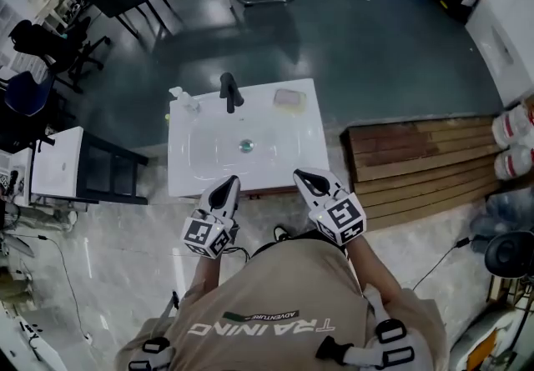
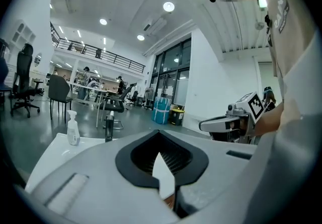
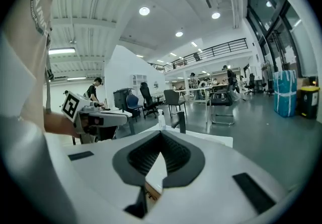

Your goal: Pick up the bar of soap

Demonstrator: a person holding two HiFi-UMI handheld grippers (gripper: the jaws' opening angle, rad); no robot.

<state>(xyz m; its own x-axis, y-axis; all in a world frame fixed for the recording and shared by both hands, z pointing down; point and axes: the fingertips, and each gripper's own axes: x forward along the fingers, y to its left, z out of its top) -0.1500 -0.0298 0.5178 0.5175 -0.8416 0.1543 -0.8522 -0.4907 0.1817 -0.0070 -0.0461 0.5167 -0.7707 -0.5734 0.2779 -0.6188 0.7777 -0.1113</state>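
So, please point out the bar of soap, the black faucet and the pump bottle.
bar of soap (image 1: pixel 289 99), head view, middle of its top.
black faucet (image 1: pixel 229 92), head view, middle of its body.
pump bottle (image 2: pixel 73 135), left gripper view, its body.

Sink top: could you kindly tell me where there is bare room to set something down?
Bare: the back ledge between the faucet and the bar of soap, and the right rim of the sink top in front of the soap. Crowded: the back left, pump bottle beside faucet, and the near edge, where the left gripper and right gripper are.
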